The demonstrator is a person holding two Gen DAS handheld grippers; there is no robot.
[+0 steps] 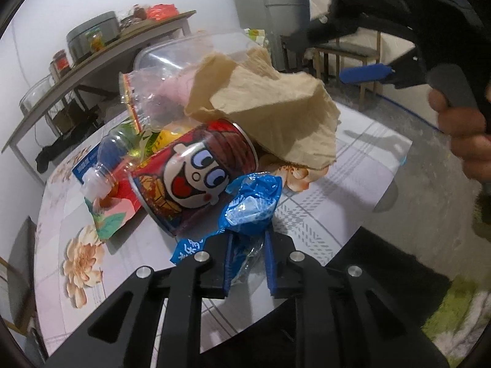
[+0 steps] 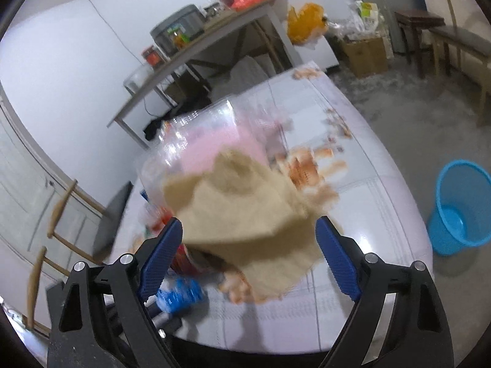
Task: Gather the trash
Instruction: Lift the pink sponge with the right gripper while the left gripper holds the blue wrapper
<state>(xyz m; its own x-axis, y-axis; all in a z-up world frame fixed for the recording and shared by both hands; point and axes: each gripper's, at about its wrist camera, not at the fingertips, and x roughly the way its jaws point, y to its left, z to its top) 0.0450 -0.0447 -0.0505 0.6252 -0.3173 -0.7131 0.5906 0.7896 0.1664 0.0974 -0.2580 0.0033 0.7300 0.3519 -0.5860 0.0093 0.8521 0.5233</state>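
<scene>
pinching blue wrapper (image 1: 250,205) in my left gripper (image 1: 248,263); right gripper (image 2: 249,257) wide open around tan paper (image 2: 242,214), empty.

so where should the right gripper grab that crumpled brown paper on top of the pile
Grip the paper's raised folded ridge, coming down from above. It lies loosely draped over the red cartoon can and the clear plastic container, so its free edges would likely just slide. The right gripper is open with the paper between its fingers, but the view is blurred, so contact cannot be told.
</scene>
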